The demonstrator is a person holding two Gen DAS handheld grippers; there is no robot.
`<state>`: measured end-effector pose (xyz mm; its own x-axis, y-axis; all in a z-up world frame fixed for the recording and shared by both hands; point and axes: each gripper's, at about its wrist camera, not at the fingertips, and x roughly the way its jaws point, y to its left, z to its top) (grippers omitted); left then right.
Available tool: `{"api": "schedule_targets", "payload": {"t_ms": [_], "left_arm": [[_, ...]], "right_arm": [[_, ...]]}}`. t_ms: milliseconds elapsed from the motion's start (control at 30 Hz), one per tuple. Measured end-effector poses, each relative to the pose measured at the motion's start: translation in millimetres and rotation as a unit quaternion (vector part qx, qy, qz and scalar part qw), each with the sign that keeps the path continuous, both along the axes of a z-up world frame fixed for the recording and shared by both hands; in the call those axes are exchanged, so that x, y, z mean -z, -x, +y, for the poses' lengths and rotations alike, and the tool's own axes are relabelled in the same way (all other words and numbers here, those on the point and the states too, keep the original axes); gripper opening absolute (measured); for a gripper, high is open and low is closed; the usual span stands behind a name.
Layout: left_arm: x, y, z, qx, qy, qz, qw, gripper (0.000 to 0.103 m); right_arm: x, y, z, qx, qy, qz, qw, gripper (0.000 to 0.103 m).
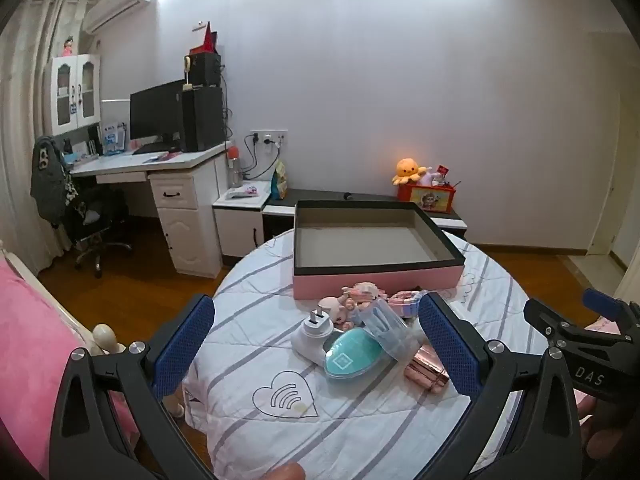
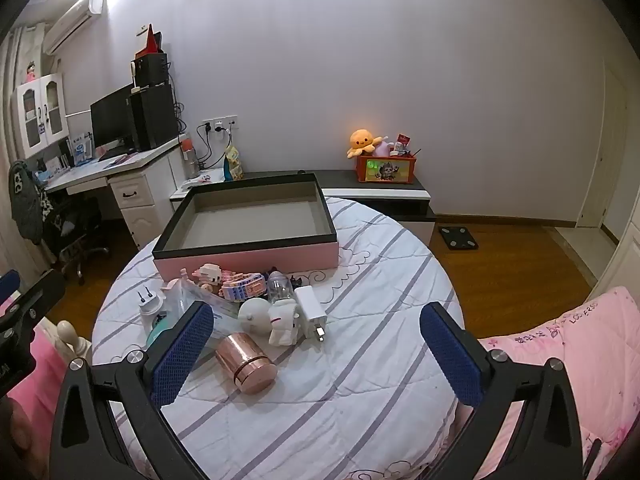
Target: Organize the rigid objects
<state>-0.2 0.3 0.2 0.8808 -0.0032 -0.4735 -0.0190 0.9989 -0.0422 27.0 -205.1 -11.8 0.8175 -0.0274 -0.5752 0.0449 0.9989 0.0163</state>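
Lettering "DAS" marks right tongs (image 1: 592, 376) beside left tongs (image 1: 316, 344).

Two wrist fisheyes, left and right, both near, facing forward over one shared cloth-covered table (image 1: 280, 360) and box (image 2: 248, 256).

Round table (image 2: 360, 380) under a striped cloth — pink box (image 2: 248, 256), rose-gold canister (image 2: 246, 362), white charger (image 2: 310, 310).

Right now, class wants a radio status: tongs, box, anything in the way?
Left tongs open, right tongs open, both empty. Pink box empty, items piled before it. Copper canister nearest right tongs; nothing blocking.
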Motion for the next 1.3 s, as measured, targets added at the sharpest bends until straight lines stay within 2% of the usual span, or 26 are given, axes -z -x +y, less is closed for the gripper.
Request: {"api": "schedule_targets", "payload": {"t_ms": [167,267,467,800,1000,1200,1300], "left_arm": [[-4,3,8,-0.001,0.008,-0.015,0.9998,0.103],[-9,-1,6,-0.003,-0.011,-0.024,0.9996,0.103],[-13,-4,18,0.008,-0.010,-0.050,0.9987,0.103],[-17,-20,11,0.037,-0.021,-0.027,0.9987,0.103],[-11,-15,-6,0.018,-0.017,-0.022,0.9994,0.103],[-1,-10,-18,-0.038,-0.003,-0.017,0.9991,0.103],[-1,-9,-22,-0.046,-0.001,-0.011,0.9989,0.103]], "right_arm": [[1,-2,3,0.003,0.004,0.000,1.000,0.103],[-3,-1,14,0.011,0.013,-0.005,1.000,0.103],[-10,-5,27,0.041,0.026,-0.014,0.999,0.103],[-16,-2,26,0.066,0.004,-0.026,0.997,0.103],[-16,-5,19,0.033,0.005,-0.028,0.999,0.103],[-16,-14,7,-0.021,0.007,-0.031,0.999,0.103],[-18,-19,0,-0.037,0.005,-0.032,0.999,0.103]]}}
